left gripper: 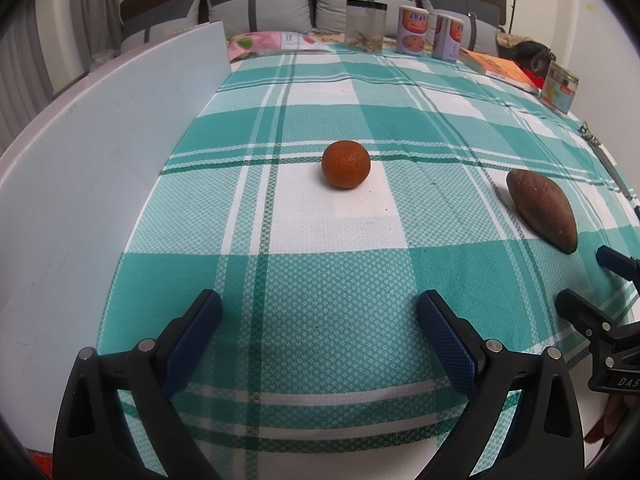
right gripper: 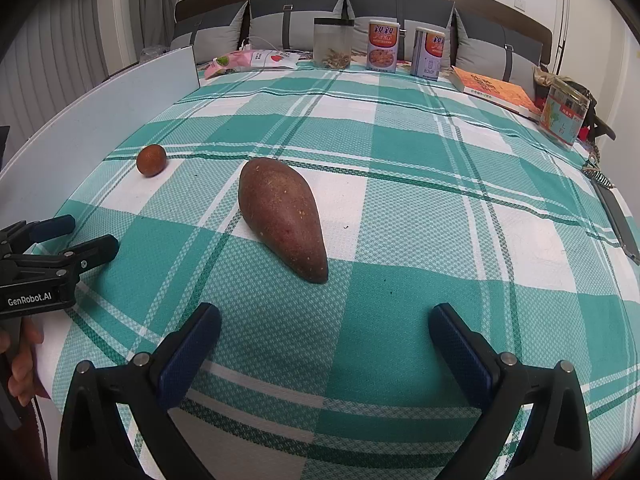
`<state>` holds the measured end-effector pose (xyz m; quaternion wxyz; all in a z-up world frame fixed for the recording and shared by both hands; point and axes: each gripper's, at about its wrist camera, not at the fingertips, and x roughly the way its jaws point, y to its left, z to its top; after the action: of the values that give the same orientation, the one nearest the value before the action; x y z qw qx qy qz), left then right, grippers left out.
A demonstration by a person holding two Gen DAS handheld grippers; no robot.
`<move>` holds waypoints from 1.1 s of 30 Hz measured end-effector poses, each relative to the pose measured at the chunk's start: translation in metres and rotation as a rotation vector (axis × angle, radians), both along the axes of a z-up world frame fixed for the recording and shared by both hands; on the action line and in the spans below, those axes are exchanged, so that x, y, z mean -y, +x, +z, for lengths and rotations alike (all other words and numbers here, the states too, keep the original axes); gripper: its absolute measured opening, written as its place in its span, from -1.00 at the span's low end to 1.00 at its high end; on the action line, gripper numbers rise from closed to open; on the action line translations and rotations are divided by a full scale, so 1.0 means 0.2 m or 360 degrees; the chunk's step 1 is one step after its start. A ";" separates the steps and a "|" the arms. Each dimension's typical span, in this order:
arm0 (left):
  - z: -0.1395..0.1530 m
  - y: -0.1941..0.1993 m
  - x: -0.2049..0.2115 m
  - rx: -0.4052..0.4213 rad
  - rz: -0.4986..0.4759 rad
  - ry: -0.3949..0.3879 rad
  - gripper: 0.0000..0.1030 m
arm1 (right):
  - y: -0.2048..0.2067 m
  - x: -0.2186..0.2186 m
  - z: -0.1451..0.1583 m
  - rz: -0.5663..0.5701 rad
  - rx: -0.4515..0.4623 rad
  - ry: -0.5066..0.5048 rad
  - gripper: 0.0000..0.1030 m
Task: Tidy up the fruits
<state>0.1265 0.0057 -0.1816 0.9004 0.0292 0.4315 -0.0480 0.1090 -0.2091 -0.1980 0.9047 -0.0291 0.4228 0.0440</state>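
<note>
A small orange fruit sits on the green-and-white checked cloth, straight ahead of my left gripper, which is open and holds nothing. A brown, tapered sweet potato lies to its right. In the right wrist view the sweet potato lies just ahead of my right gripper, open and empty, with the orange fruit far left. The right gripper shows at the right edge of the left view; the left gripper shows at the left edge of the right view.
A white board stands along the cloth's left side. At the back stand a clear jar, two cans, a snack bag, an orange book and a tin. A hand holds the left gripper.
</note>
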 end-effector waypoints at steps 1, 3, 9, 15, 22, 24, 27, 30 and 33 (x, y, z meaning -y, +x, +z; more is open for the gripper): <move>0.00 0.00 0.00 0.0000 0.0000 0.0000 0.93 | 0.00 0.00 0.00 0.0000 0.0000 0.0000 1.00; 0.00 0.00 0.00 0.0000 0.0000 0.0000 0.93 | 0.00 0.00 0.00 0.0000 0.0000 0.0000 1.00; 0.00 0.00 0.00 0.0000 0.0000 0.0000 0.93 | 0.00 0.00 0.00 0.0000 0.0000 0.0000 1.00; 0.00 0.00 0.00 -0.0012 -0.0003 -0.0004 0.93 | 0.00 0.00 0.00 -0.0001 0.0000 0.0000 1.00; 0.15 0.23 -0.09 -0.0169 -0.0225 -0.0288 0.89 | 0.15 0.12 0.10 0.0148 -0.0282 0.0303 0.95; 0.17 0.32 -0.05 -0.0162 -0.0306 -0.0208 0.88 | 0.24 0.14 0.16 0.0189 -0.0333 0.0336 0.88; 0.13 0.44 0.02 -0.0200 -0.0401 -0.0123 0.87 | 0.35 0.05 0.21 0.0354 -0.0407 0.0236 0.71; 0.12 0.49 0.05 -0.0199 -0.0415 -0.0097 0.83 | 0.43 -0.06 0.20 0.0479 -0.0494 0.0094 0.65; 0.14 0.50 0.07 -0.0181 -0.0437 -0.0082 0.45 | 0.49 -0.08 0.18 0.0492 -0.0556 0.0061 0.57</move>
<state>0.2267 -0.0085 -0.1539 0.8599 0.0621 0.4723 -0.1834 0.2074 -0.1934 -0.1625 0.8007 -0.0683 0.5626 0.1943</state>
